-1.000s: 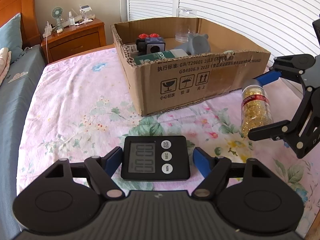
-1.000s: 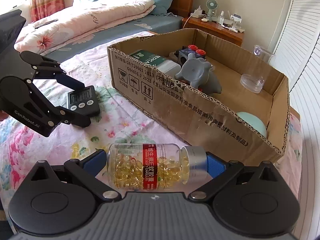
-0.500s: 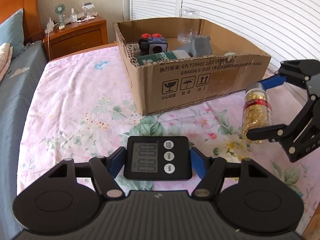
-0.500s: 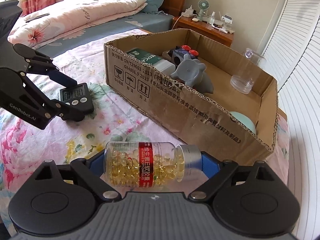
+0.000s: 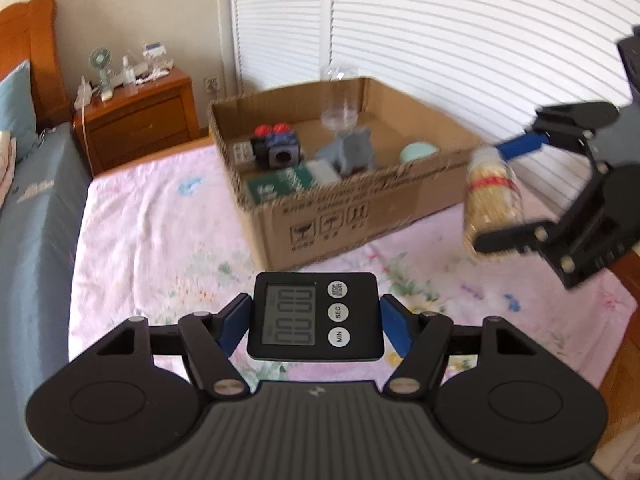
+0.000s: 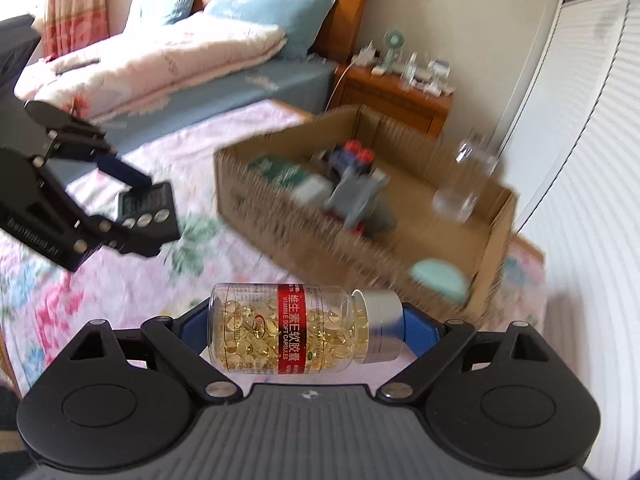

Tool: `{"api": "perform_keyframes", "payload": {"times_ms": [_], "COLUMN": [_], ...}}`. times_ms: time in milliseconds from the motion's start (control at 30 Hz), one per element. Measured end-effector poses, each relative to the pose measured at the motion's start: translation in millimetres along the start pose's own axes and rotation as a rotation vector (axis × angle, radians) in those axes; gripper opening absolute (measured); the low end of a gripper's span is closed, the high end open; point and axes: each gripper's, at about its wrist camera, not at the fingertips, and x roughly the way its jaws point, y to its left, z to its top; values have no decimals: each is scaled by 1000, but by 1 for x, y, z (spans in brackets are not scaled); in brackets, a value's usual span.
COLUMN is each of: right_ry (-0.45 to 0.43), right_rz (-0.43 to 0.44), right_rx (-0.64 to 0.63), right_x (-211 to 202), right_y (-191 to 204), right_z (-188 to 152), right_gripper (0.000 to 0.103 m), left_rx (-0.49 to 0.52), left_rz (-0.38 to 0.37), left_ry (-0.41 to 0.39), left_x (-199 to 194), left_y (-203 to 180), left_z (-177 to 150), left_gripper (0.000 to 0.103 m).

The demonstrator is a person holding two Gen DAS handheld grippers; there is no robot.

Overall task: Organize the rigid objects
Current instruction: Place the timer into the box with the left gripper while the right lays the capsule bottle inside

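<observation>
My left gripper [image 5: 316,320] is shut on a black digital timer [image 5: 314,316] and holds it above the floral bedspread, in front of the cardboard box [image 5: 360,216]. My right gripper [image 6: 308,328] is shut on a clear bottle of yellow capsules [image 6: 296,328] with a red label and silver cap, held sideways above the bed near the box [image 6: 280,236]. The bottle [image 5: 490,200] and right gripper [image 5: 560,184] also show at the right of the left wrist view. The left gripper with the timer [image 6: 148,208] shows at the left of the right wrist view.
The box holds a grey figure [image 5: 352,152], a dark block with red knobs [image 5: 276,148], a green packet [image 5: 280,184], a clear cup [image 5: 340,116] and a mint round thing [image 5: 418,152]. A wooden nightstand [image 5: 140,120] stands behind. A pink duvet [image 6: 160,64] lies on the far bed.
Both grippers have risen with their objects. The timer is lifted off the bedspread, and the box interior now shows from higher up. Both views are motion-blurred.
</observation>
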Motion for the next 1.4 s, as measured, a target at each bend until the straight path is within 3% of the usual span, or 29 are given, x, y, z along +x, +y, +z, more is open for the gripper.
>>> {"api": "perform_keyframes", "payload": {"times_ms": [233,600,667,1100,1400], "right_ry": [-63,16,0,-25,-41], "right_rz": [-58,-182,-183,-182,-196], "right_rx": [71,222,251,375,421], "right_x": [4,65,61,-10,-36], "right_y": [-38,-84,-88,-79,-66], "right_z": [34,59,56,25,11], "right_gripper": [96,97,103,103,103], "left_rx": [48,125,119,144,122], "left_rz": [-18,25,28,26,50], "left_ry": [-26,-91,-97,-59,-32], "left_x": [-17,4,11,72,116], "left_y": [-2,0,2,-16,-25], "left_z": [29,99,110,168,182], "left_gripper": [69,69,69,69,70]}}
